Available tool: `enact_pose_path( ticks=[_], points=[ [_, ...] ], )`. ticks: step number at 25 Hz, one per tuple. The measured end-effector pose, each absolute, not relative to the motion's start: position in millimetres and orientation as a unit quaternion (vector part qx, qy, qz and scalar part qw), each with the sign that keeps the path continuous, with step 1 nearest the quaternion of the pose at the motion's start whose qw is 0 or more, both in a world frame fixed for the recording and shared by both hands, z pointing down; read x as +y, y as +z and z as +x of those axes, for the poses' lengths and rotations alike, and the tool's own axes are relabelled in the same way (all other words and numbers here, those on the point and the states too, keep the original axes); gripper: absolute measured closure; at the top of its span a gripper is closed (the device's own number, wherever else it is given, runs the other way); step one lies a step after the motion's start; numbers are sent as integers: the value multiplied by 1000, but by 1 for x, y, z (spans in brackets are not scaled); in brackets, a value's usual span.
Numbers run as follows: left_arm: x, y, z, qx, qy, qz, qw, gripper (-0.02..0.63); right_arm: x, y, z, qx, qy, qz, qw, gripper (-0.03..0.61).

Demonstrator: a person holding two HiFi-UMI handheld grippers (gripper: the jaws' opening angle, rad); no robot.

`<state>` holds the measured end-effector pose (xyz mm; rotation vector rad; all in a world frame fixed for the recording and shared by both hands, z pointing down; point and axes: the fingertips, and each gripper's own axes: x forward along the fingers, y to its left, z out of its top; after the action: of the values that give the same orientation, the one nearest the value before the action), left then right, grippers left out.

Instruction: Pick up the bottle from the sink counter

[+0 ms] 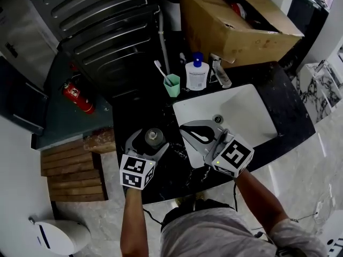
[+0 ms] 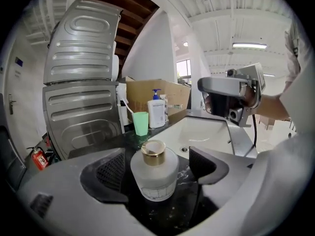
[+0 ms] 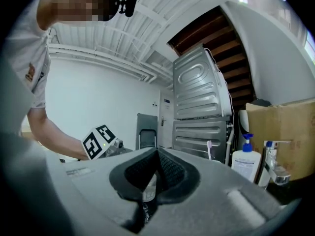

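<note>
Head view: the bottle, a squat frosted container with a metal collar, stands upright on the dark worktop, left of the white sink. The left hand-held gripper brackets it. The right hand-held gripper is over the sink's near left corner, just beside the left one.

Left gripper view: the left hand-held gripper is spread wide, and the bottle stands between the pads with a visible gap on each side. It is not yet gripped. The bottle appears slightly nearer the left pad.

Right gripper view: the right hand-held gripper is pressed together and holds nothing. The bottle shows beyond its tips.

Hazards, as judged:
- An off-centre closure lets one pad strike first and could slide or tip the bottle.
- The smooth rounded wall could slip under light pressure.
- The adjacent right hand-held gripper could knock the bottle during the lift.
</note>
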<state>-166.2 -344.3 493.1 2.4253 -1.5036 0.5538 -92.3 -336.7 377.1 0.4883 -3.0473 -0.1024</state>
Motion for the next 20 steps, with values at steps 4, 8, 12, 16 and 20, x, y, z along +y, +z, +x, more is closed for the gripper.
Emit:
enact_pose_path(
  ticks=[4,8,12,16,20],
  points=[
    [-352,513,-166,-501,210,829,132,215,-343,381,-92,-985,-32,165,31,577],
    [-358,527,-165,-493,221,829,144,215,-347,384,-90,-984,-30,172,33,578],
    [-361,536,-164,-483,223,832,156,215,-351,387,-89,-983,-26,179,35,578],
    [-365,541,-160,-472,217,839,164,216,-353,389,-87,-982,-23,183,35,578],
    [-368,542,-159,-471,216,839,168,230,-354,392,-85,-982,-18,187,35,578]
  ],
)
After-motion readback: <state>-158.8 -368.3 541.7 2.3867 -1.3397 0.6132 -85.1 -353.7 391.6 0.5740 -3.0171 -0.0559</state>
